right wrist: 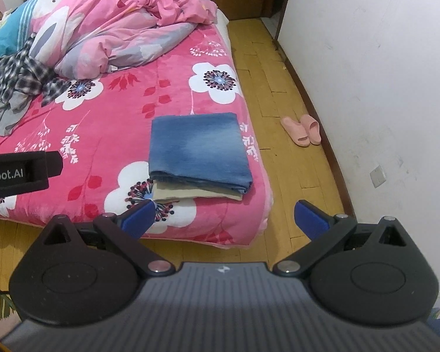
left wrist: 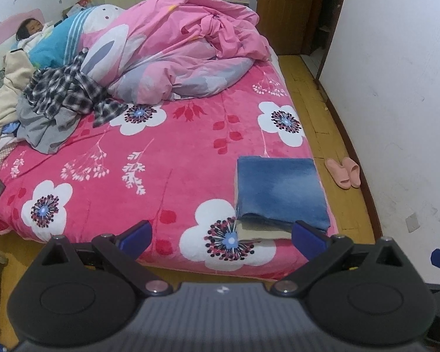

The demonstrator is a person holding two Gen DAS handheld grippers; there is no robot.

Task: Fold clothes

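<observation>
while folded jeans rest on bed | left gripper jaws released | right gripper jaws released

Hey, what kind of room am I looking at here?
Most likely a home bedroom: a bed with a rumpled pink quilt, folded clothes near its edge, and slippers on the wood floor.

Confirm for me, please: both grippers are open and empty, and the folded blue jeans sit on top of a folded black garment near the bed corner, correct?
Not quite. The garment under the folded blue jeans is beige, not black; the right wrist view shows its light edge sticking out below the denim. The rest holds: the left gripper and right gripper are both open and empty, and the stack sits near the bed corner.
</observation>
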